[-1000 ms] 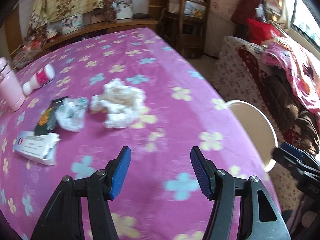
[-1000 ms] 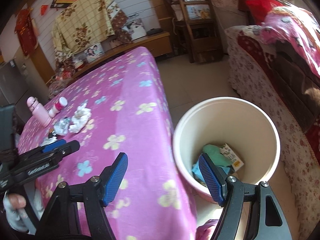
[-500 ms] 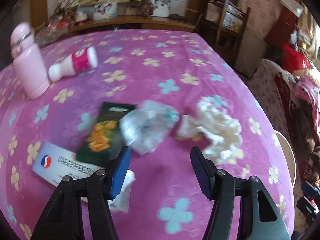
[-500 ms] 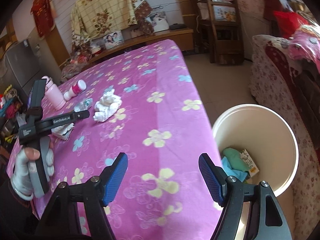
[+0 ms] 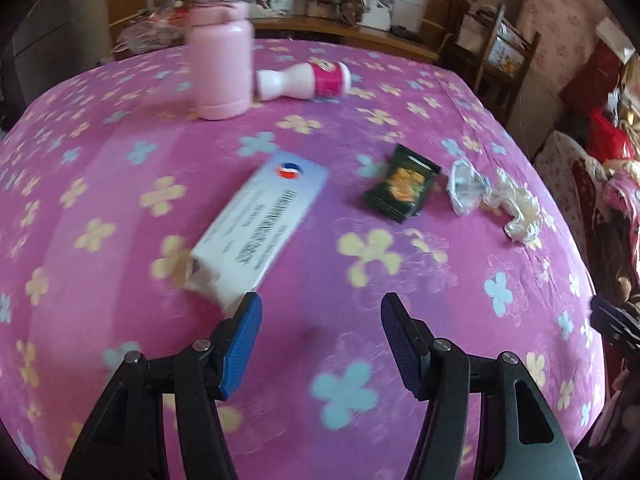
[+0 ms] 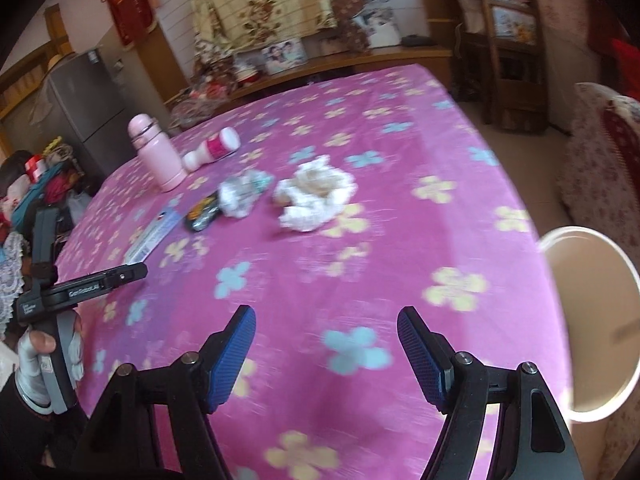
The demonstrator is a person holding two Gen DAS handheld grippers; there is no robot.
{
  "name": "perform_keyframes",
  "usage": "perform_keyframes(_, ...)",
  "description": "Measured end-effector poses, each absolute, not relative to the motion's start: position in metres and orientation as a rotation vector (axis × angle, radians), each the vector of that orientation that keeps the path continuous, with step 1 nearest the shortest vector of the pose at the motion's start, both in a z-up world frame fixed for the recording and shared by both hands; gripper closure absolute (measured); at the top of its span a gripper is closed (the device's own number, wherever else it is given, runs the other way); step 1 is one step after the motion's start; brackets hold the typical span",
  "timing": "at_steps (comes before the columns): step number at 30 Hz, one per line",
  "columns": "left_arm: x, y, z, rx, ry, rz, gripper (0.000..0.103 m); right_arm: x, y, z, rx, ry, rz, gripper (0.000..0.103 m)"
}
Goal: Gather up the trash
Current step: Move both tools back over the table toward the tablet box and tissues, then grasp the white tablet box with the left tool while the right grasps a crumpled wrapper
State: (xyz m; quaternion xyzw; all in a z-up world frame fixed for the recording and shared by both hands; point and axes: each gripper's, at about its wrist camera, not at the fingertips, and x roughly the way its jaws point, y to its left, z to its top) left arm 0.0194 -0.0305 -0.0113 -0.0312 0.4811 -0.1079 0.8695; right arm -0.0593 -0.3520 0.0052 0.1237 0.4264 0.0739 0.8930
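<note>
Nearing white box (image 5: 260, 224) now; left gripper (image 5: 320, 322) jaws apart

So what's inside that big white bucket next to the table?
In the right wrist view, only the bucket rim and a blurry, pale inner wall show. It sits at the picture's edge, so its bottom is cut off and anything lying inside can't be seen.

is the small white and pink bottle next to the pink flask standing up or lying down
Lying down. The bottle rests on its side on the tablecloth, cap end toward the upright flask.
</note>
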Motion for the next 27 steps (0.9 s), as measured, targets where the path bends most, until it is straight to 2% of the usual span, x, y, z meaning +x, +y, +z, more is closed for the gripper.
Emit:
perform_keyframes(6,0.021,-0.016,0.004,-0.062,0.943,-0.248,0.034,-0.019,-0.313,0.005,0.284,0.914,0.236,0.026)
perform_keyframes(10,0.036,-0.01,0.004,-0.007,0.925,-0.25,0.024,0.015,-0.286,0.009,0.285,0.917,0.266,0.026)
perform_keyframes(22,0.09,-0.028,-0.03,0.197,0.997,-0.206,0.024,0.118,-0.259,-0.008,0.268,0.976,0.226,0.026)
perform_keyframes(25,0.095,-0.026,-0.033,0.15,1.008,-0.208,0.024,0.13,-0.255,-0.017,0.277,0.993,0.247,0.027)
perform_keyframes(26,0.097,-0.024,-0.034,0.121,1.022,-0.212,0.027,0.132,-0.254,-0.019,0.275,0.996,0.251,0.032)
perform_keyframes(27,0.096,-0.023,-0.034,0.106,1.018,-0.213,0.034,0.133,-0.253,-0.021,0.272,0.996,0.258,0.041)
